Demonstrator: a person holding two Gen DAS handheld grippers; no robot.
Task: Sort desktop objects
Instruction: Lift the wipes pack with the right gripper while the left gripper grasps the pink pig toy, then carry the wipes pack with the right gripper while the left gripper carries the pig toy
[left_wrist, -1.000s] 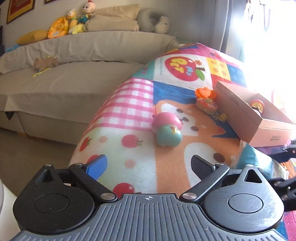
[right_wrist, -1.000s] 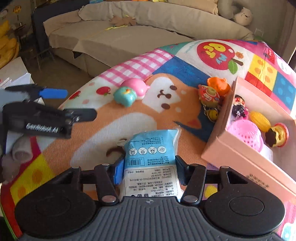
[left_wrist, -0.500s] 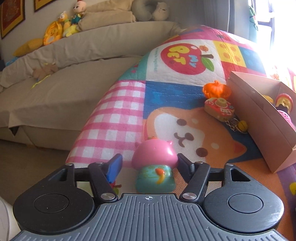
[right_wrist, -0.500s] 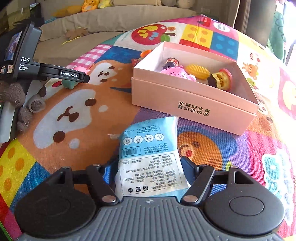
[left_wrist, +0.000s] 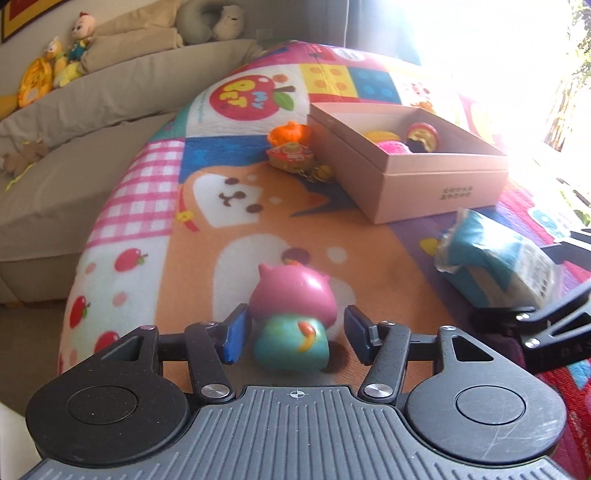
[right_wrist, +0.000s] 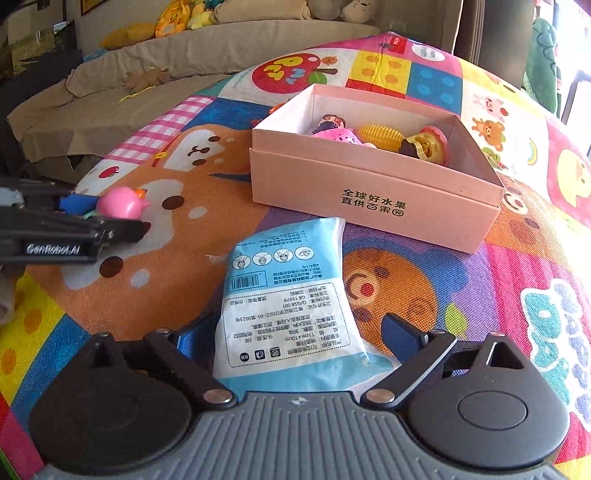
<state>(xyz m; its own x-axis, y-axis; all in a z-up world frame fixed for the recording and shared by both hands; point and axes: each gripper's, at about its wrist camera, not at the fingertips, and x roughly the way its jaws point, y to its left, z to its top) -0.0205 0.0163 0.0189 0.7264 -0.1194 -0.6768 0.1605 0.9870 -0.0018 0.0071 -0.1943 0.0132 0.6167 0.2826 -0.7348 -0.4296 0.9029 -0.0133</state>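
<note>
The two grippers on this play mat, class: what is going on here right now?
A person is sorting toys with a gripper in each hand. The left gripper has its jaws open around a pink-and-teal toy that sits on the mat. The right gripper has its jaws spread on either side of a blue-and-white packet lying in front of the pink box. The box already holds several toys; an orange toy and a keychain lie outside it.

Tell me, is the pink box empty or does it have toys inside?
Not empty. The open pink box holds a yellow bumpy toy, a pink one and a small figure.
</note>
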